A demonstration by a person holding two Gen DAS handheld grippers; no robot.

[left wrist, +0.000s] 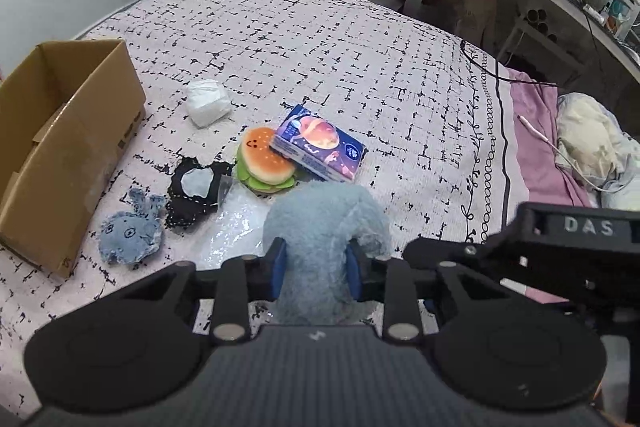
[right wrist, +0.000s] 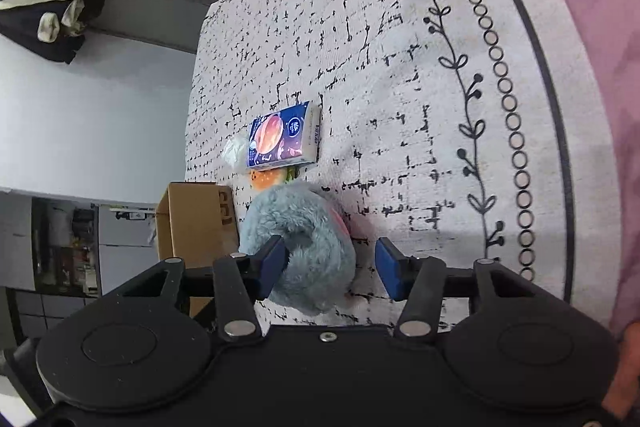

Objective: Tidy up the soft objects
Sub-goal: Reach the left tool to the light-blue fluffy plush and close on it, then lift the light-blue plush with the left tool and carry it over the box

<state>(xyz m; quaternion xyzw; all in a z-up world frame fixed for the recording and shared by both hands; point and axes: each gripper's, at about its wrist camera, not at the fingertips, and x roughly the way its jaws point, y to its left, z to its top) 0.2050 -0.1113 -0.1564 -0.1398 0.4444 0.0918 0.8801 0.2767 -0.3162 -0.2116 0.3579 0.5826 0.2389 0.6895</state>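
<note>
blue plush point(left wrist: 326, 227) | pinched in left tool point(left wrist: 316, 273) | right tool point(right wrist: 330, 269) spread

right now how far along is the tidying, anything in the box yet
Nothing looks done: the part of the cardboard box interior in view is bare. In hand: the left gripper is shut on the blue plush, while the right gripper is open beside it. Left on the bedspread: burger plush, tissue pack, denim toy, white bundle, black lace piece.
</note>
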